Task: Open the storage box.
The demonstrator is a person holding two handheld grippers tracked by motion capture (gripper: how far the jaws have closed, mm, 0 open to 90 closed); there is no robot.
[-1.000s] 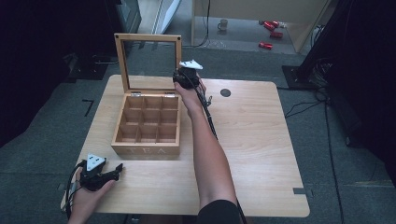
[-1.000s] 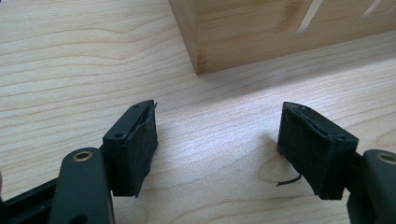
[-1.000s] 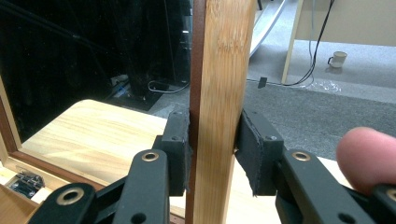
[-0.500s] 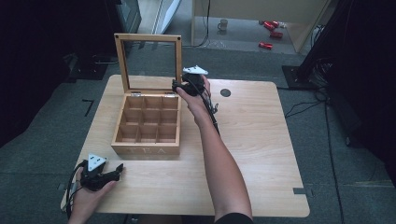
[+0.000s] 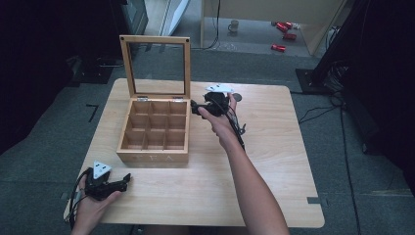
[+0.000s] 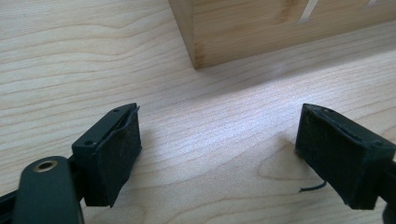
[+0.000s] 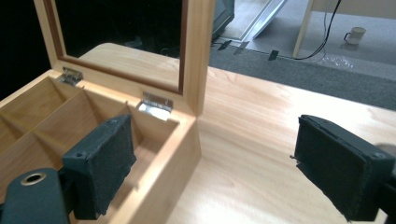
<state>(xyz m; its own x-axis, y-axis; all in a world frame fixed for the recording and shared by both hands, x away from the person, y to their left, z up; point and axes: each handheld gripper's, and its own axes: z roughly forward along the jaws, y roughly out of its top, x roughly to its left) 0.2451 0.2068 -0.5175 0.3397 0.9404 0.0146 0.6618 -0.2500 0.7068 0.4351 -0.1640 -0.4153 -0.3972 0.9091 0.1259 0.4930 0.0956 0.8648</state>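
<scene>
Table [image 5: 274, 161] of pale wood carries an open tea box [image 5: 154, 131], which sits left of centre with its nine compartments bare. Its glass-paned lid [image 5: 155, 66] stands upright at the far side on two metal hinges [image 7: 156, 103], seen close in the right gripper view. The box's front wall bears cut-out letters, partly visible from above and in the left gripper view.

At the right far corner of the box hangs the right gripper [image 5: 196, 107], held in a hand [image 5: 220, 121] whose forearm reaches in from the bottom edge. Its jaws have just been opening and now stand wide apart with nothing between them; in its own view one pad [image 7: 105, 163] shows over the box's corner compartment while the other shows over bare table beside the box wall, neither touching the wood.

Near the front left corner of the table rests the left gripper [image 5: 126, 178] in the other hand [image 5: 93, 205], close to the box's front corner but apart from it. Its jaws have also just been opening and are spread wide over bare tabletop, holding nothing.

Beyond the table, on the grey floor, stand a mug [image 5: 234, 25] and several red items [image 5: 281, 34].
</scene>
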